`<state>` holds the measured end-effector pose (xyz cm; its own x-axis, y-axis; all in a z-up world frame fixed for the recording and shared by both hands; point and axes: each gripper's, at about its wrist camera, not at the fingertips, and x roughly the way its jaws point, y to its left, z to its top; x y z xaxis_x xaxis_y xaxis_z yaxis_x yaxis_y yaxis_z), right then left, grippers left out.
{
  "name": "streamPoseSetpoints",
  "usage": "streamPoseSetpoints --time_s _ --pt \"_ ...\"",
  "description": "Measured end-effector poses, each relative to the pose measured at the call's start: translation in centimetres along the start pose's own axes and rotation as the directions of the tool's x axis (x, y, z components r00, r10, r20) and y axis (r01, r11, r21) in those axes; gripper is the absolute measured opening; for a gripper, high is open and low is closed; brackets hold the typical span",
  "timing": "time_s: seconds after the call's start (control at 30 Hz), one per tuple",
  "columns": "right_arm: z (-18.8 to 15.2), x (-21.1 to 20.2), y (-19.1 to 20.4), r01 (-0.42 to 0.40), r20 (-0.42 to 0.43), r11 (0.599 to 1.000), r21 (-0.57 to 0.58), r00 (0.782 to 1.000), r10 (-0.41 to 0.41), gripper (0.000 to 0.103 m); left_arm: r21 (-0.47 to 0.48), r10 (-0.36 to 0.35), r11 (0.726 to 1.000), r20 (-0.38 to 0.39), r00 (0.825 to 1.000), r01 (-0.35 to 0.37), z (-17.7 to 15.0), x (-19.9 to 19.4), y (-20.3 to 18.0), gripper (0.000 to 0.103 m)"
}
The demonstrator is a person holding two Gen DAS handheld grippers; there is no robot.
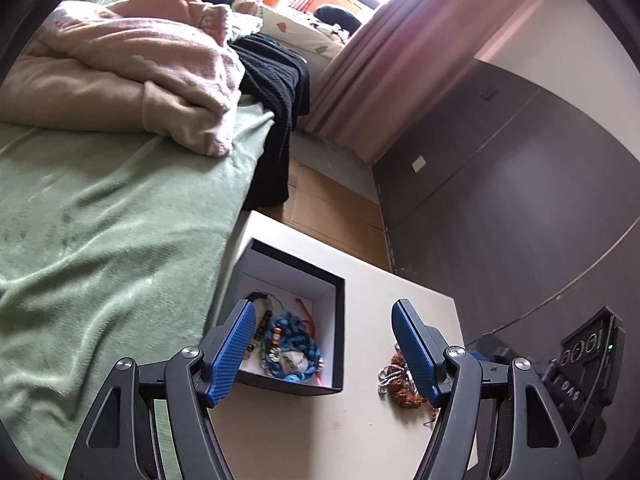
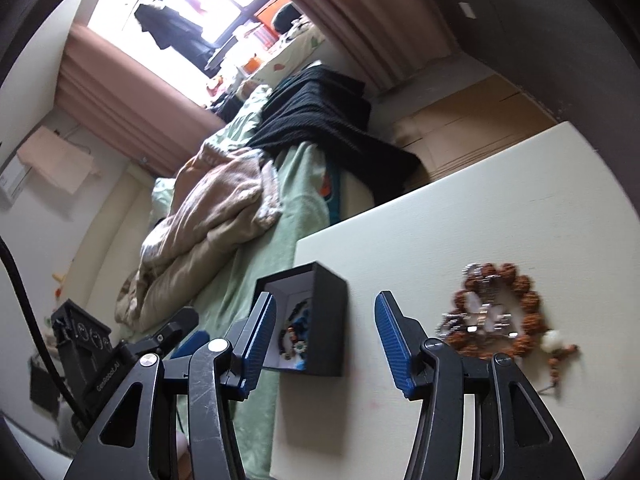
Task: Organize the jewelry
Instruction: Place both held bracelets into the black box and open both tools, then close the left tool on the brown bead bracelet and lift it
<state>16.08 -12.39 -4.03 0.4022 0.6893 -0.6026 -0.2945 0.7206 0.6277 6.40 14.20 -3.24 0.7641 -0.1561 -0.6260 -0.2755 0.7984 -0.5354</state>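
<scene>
Left wrist view looks down past the left gripper (image 1: 323, 316), its blue-padded jaws spread wide with nothing between them, hanging over a cream table (image 1: 340, 420). Under and between its fingers sits a black box (image 1: 338, 320) with a white inside, lid off, near the table's edge beside the bed (image 1: 100, 240). In the box lie a blue braided cord (image 1: 296, 340), dark beads (image 1: 266, 320) and a red string (image 1: 304, 306), tangled together. Just right of the box, on the bare table, lies a brown bead bracelet (image 1: 404, 394) touching a silver piece (image 1: 388, 376), partly hidden behind the right finger. Right wrist view shows the right gripper (image 2: 325, 330), jaws likewise released and holding nothing, above the same table (image 2: 480, 200). The box (image 2: 328, 320) stands between its fingers, toward the left one; the bracelet (image 2: 528, 308), ringed around the blurred silver piece (image 2: 480, 312), lies to the right, apart from the box. A black garment (image 2: 316, 120) drapes over the bed (image 2: 248, 272).
</scene>
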Motion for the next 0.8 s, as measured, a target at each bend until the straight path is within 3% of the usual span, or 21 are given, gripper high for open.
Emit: streamPoseSetpoints --time_s 0.13,0.8 --pt "0.6 -2.6 -2.2 0.046 0.036 0.998 0.032 0.998 -0.047 0.070 0.046 -0.003 0.999 -0.014 1.000 0.003 -0.8 0.9 -1.8 0.071" --pt "1.8 -5.7 -7.9 0.161 0.002 0.982 0.102 0.987 -0.163 0.070 0.245 -0.039 0.967 -0.113 0.993 0.066 -5.0 7.0 -9.6 0.071"
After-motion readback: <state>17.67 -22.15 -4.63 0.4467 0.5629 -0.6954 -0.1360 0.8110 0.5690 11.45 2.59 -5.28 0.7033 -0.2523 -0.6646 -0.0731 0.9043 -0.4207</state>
